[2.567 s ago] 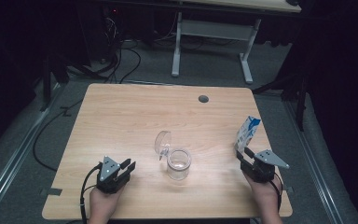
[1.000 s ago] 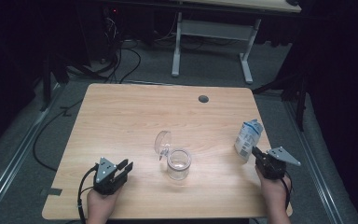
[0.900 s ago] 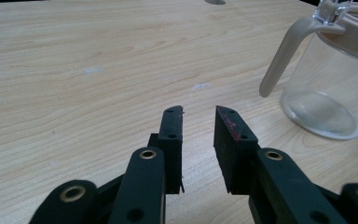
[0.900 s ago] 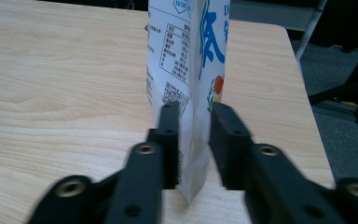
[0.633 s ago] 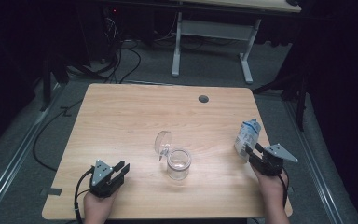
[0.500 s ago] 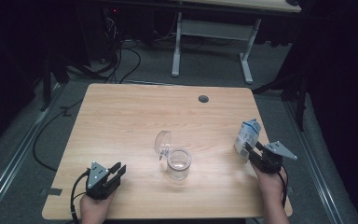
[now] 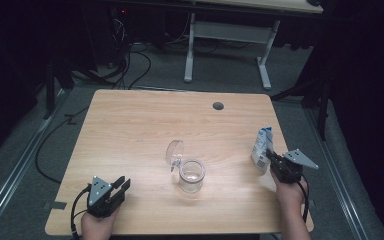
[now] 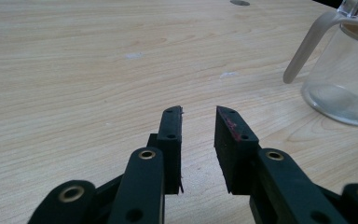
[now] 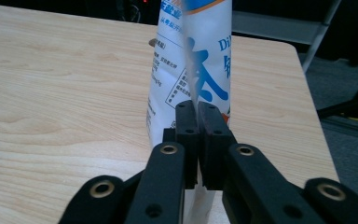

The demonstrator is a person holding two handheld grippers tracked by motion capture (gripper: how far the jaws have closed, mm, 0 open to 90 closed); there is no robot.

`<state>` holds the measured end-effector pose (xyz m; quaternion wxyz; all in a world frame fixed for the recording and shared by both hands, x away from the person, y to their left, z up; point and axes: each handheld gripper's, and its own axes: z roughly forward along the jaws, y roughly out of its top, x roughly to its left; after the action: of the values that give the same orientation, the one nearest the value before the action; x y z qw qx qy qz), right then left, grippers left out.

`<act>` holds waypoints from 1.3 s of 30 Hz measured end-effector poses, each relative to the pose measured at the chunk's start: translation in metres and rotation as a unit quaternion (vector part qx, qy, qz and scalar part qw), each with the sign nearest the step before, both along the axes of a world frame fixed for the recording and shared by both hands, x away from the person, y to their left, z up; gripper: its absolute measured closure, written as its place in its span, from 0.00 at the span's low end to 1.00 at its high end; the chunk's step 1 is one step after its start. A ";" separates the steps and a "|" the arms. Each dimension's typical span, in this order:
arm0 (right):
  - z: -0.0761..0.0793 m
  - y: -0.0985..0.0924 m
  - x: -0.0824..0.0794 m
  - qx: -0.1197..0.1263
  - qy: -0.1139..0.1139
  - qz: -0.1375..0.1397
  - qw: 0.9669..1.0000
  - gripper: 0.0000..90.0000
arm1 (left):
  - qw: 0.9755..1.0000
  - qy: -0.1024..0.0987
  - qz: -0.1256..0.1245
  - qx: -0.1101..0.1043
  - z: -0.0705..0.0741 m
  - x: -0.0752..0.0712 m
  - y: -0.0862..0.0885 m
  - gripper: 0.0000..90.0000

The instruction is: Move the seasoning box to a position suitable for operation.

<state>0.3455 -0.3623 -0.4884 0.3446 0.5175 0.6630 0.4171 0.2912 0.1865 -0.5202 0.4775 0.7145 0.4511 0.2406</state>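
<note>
A clear glass jar [image 7: 191, 176] stands at the table's middle front, its round lid [image 7: 175, 152] tipped open to the left. In the left gripper view the jar [image 8: 342, 70] is at the far right. My left gripper [image 7: 122, 182] rests low near the front left corner, its jaws [image 8: 199, 112] partly open over bare wood. A blue-and-white carton [image 7: 263, 145] stands near the right edge. My right gripper [image 7: 272, 159] has just closed, and its tips [image 9: 197, 105] sit pressed together right at the carton [image 9: 191, 51]; nothing shows between the pads.
The wooden table [image 7: 130, 130] has a round cable hole [image 7: 218, 105] at the back. Its right edge runs close beside the carton. Cables lie on the grey floor [image 7: 40, 150] to the left, and a white desk frame [image 7: 230, 35] stands behind.
My left gripper has drifted a little toward the front left corner. The right gripper has edged up to the carton, which leans slightly and stays in place.
</note>
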 end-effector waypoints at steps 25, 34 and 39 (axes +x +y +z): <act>0.013 0.005 -0.008 0.012 -0.009 0.027 1.000 1.00 | 1.000 -0.012 -0.015 -0.015 0.003 -0.001 -0.002 0.75; 0.023 0.012 -0.019 0.019 -0.019 0.049 0.998 1.00 | 0.999 -0.013 -0.030 -0.017 0.004 0.005 -0.009 0.73; 0.024 0.017 -0.024 0.019 -0.016 0.060 0.998 1.00 | 0.999 -0.016 -0.042 -0.019 0.004 0.008 -0.015 0.71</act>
<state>0.3210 -0.3455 -0.4643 0.3193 0.4766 0.6792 0.4578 0.2995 0.1714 -0.5160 0.5080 0.7197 0.4178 0.2226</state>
